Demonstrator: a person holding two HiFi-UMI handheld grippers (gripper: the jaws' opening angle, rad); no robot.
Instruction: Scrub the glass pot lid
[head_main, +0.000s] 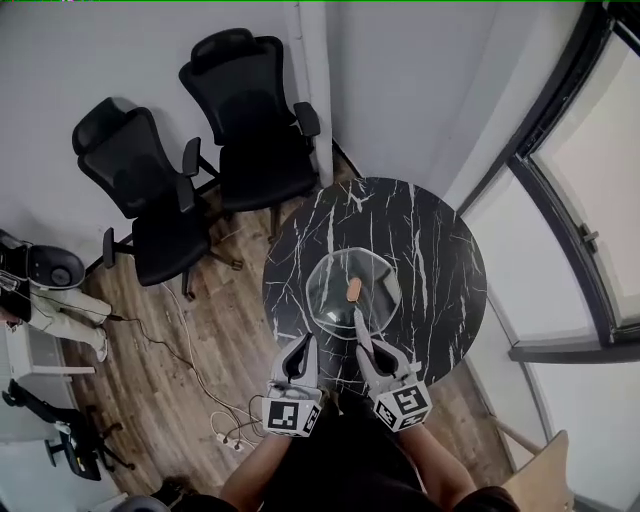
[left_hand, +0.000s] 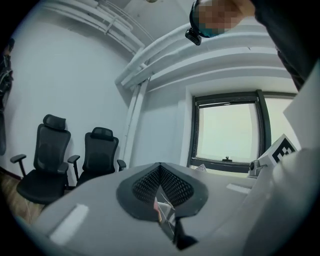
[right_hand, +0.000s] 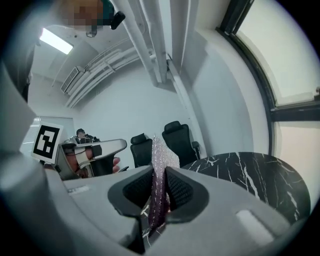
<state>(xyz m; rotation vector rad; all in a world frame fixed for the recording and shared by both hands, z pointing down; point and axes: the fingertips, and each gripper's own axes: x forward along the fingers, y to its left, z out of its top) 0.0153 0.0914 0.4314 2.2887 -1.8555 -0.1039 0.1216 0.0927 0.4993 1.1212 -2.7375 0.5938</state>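
The glass pot lid (head_main: 340, 292), clear with an orange knob (head_main: 354, 290), lies flat on the round black marble table (head_main: 430, 250). My right gripper (head_main: 361, 338) is shut on a glittery silver-purple scrub pad (right_hand: 161, 155). The pad's tip (head_main: 357, 320) reaches over the lid's near rim. In the right gripper view the pad stands upright between the jaws of the right gripper (right_hand: 160, 172). My left gripper (head_main: 301, 346) hovers near the table's front-left edge, just short of the lid. Its jaws are shut, and the left gripper (left_hand: 160, 167) has nothing visibly between them.
Two black office chairs (head_main: 250, 110) (head_main: 140, 190) stand on the wooden floor beyond the table's left side. Cables (head_main: 230, 420) lie on the floor at left. A large window (head_main: 590, 200) runs along the right. A white wall column (head_main: 310, 80) stands behind the table.
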